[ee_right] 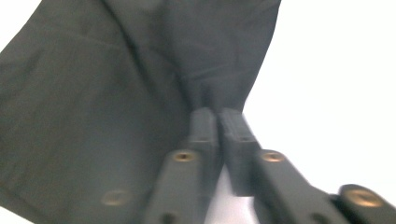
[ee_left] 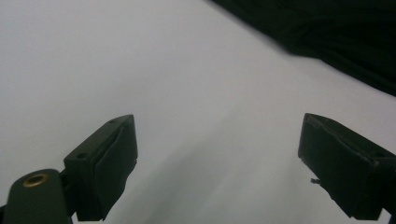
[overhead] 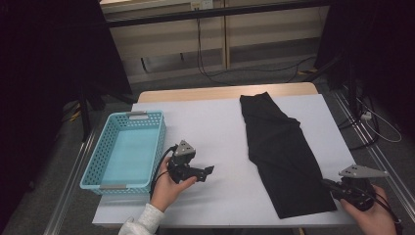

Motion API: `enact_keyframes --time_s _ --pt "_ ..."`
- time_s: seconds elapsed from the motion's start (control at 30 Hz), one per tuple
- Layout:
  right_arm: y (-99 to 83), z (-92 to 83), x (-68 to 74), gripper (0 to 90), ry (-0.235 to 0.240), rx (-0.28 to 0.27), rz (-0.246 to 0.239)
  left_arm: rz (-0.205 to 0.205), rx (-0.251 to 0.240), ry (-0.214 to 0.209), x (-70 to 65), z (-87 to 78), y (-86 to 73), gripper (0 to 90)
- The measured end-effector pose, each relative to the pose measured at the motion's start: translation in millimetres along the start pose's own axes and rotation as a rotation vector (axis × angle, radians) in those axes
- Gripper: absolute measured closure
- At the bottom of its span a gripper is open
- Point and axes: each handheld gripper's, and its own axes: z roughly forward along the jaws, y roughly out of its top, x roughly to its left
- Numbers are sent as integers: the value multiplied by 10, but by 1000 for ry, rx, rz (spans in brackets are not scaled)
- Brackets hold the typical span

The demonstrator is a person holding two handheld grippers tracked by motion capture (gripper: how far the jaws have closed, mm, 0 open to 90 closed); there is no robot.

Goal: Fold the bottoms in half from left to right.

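White table cover [overhead: 215, 127] carries a black cloth [overhead: 281, 152] lying long, running from the far middle to the near right. Right gripper [overhead: 327, 184] pinches its near right edge; next it likely lifts to fold. Left gripper [overhead: 209, 170] rests spread, beside 1 blue basket [overhead: 128, 149].

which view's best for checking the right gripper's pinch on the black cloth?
Right gripper view: the right gripper has its fingers shut on the edge of the black cloth. High view shows the right gripper at the cloth's near right edge, contact too small to judge. Left gripper view catches a corner of cloth.
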Motion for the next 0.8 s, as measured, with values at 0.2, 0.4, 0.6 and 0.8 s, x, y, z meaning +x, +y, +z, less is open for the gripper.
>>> enact_keyframes --time_s 0.2,0.4,0.6,0.8 --pt "108 39 126 709 7 -22 -28 -9 -1 2 -3 10 -1 117" --pt "315 217 404 644 73 -39 -74 -12 -2 3 3 5 1 117" --pt "476 345 587 614 153 -80 -50 -11 -5 13 9 -1 -7 113" --pt "526 484 758 656 201 -49 -97 -15 -5 8 -2 15 6 113"
